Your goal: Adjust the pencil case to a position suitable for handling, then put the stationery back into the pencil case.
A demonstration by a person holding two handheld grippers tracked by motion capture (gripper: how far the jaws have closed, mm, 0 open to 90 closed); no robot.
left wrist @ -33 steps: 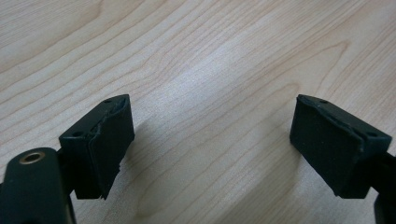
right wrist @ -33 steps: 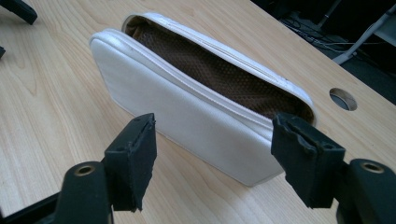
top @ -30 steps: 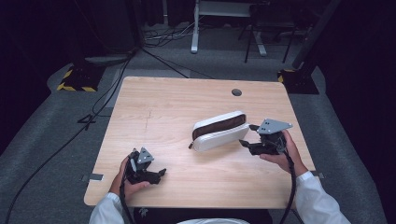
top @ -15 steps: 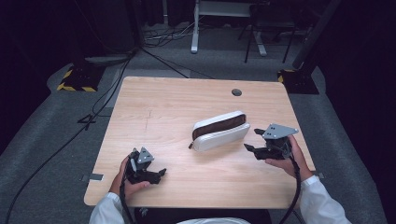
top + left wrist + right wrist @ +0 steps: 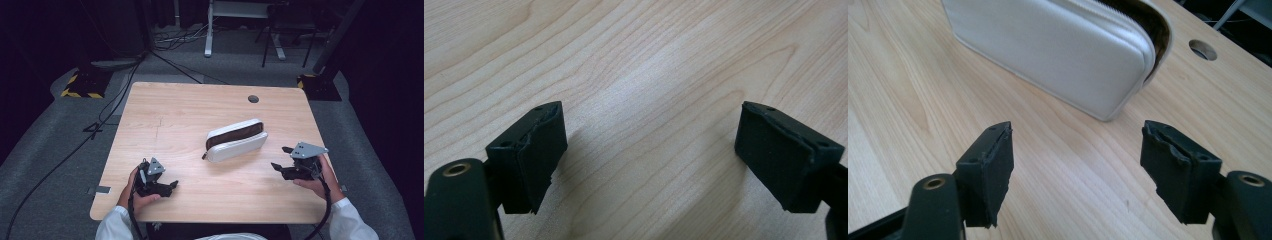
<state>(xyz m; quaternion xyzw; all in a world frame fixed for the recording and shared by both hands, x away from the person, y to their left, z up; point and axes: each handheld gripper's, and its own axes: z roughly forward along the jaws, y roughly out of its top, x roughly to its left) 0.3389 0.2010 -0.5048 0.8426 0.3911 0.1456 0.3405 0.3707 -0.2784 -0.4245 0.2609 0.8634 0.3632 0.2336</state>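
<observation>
White zip pouch [image 5: 236,140] lies mid-bench [image 5: 175,110], zipper side up, free | right tool [image 5: 286,159] just beside its near end, jaws have just been opening, nothing between | I park left tool [image 5: 167,184] open, well apart, out of the way.

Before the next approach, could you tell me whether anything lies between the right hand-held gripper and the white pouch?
Nothing visible does: only bare table separates the right hand-held gripper from the white pouch; its jaws stand open and empty.
</observation>
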